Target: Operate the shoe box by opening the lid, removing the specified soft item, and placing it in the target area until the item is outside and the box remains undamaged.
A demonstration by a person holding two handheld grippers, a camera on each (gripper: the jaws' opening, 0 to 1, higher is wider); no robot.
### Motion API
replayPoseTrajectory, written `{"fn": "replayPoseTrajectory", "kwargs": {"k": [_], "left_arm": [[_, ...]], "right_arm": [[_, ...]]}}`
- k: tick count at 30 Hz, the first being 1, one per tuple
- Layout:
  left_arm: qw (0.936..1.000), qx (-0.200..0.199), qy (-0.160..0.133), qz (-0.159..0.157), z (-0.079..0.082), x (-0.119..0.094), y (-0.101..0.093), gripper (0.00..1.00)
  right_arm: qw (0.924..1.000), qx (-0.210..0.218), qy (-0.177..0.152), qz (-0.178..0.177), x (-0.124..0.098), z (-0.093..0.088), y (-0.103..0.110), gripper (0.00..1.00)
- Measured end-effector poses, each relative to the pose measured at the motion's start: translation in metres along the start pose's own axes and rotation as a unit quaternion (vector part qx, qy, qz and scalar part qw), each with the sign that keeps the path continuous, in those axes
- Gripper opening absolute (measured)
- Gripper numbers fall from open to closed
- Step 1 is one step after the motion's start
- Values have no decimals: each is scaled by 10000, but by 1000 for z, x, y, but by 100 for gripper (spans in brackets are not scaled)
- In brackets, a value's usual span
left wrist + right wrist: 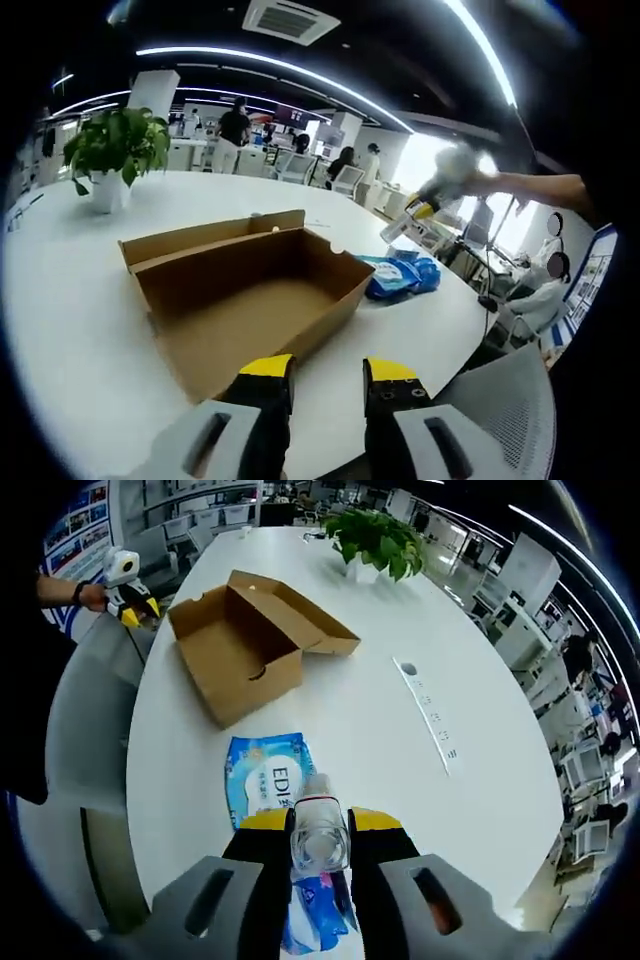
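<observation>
**Box open, soft pack out on the table, a bottle held above it**

We stand at a large white table (400, 730) holding a gripper in each hand. The cardboard shoe box (250, 300) sits open near the table's edge, its lid (210, 235) folded back behind it. From the left gripper view we look straight into the box, and the part of its brown floor we can see is bare. No tear or crush shows on its walls.

The blue soft pack (265, 785) lies flat on the table outside the box, near it but apart from it, on the side towards the right gripper (320, 830). In the left gripper view it shows just past the box's far corner.

The right gripper is closed around a clear plastic bottle (319, 830) with a blue label, held above the near end of the pack. The left gripper (328, 375) hovers low in front of the box with its jaws apart, holding nothing.

We judge the opening and the removal done. What remains, if anything, is confirming that the pack lies in the target area, which we cannot identify. A potted plant (375, 542) stands at the far end.
</observation>
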State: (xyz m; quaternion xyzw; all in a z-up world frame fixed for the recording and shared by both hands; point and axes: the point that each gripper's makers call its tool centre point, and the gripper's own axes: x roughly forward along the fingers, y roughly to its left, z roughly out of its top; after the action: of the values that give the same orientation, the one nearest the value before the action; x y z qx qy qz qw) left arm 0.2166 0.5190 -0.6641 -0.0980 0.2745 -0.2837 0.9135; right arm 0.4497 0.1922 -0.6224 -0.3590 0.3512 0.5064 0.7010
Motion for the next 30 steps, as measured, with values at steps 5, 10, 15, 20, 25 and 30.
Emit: {"fn": "replayPoseTrajectory", "kwargs": {"k": [5,10,15,20,25,30], "left_arm": [[10000,-10,-11,28,0,0,2,27],[10000,-8,-36,71,1,-1,3,27],[9999,-69,-76,114,3,-2,6,27],[9999,-93,-67,114,2,-3,5,27],[9998,-109,-62,130,2,-3,6,27],[9998,-150,-66,144,2,-3,8,27]], "right_arm": [[9999,-47,130,-13,4,-4,-10,19],[9995,-152,274,24,10,-7,-18,19],[9989,-201,412,84,19,-9,-21,19],[9973,-296,646,163,31,-15,-20,19],[9926,-595,1040,223,45,-29,-17,19],[9925,-583,1053,235,54,-27,-22,19]]}}
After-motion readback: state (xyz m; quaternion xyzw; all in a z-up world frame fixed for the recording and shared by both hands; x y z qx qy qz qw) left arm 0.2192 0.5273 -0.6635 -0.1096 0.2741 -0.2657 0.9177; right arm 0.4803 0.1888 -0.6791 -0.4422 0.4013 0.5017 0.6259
